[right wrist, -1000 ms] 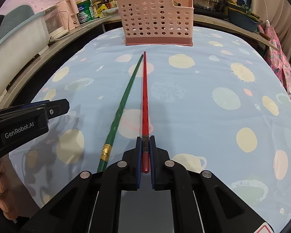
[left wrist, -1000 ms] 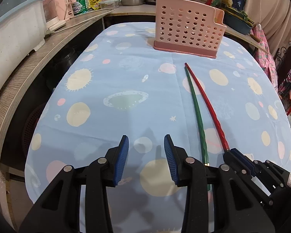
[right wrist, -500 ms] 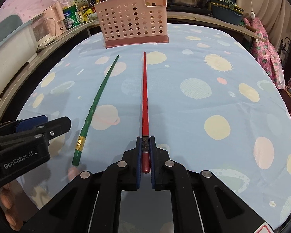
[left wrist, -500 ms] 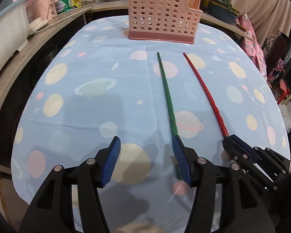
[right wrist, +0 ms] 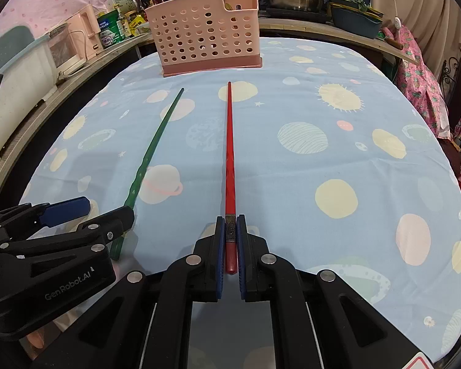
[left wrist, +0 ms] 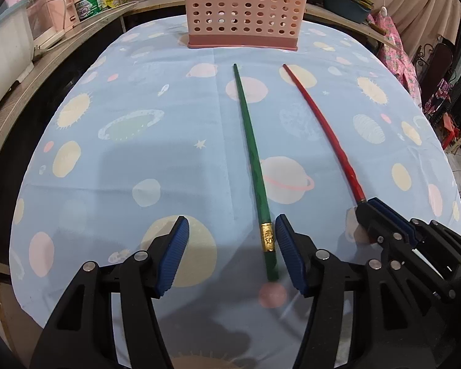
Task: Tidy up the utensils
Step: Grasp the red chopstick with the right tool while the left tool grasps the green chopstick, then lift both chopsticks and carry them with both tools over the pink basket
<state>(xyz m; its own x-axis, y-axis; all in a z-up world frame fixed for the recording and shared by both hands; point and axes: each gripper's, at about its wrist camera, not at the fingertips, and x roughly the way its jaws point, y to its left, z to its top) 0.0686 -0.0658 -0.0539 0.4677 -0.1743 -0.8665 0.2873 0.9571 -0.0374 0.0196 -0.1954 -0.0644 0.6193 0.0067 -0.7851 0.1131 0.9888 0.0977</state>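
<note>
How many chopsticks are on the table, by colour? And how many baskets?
Green chopstick: 1, between the open fingers of the left gripper
Red chopstick: 1, clamped in the right gripper
Pink basket: 1, at the far end of the table
Total: 3

Both views are evenly bright and sharp at centre. Soft shadows fall on the worktop (left wrist: 175,166) beneath the fingers (left wrist: 172,258) toward 6 o'clock. Fisheye bending curves the edges, with dark vignetted corners.
</note>
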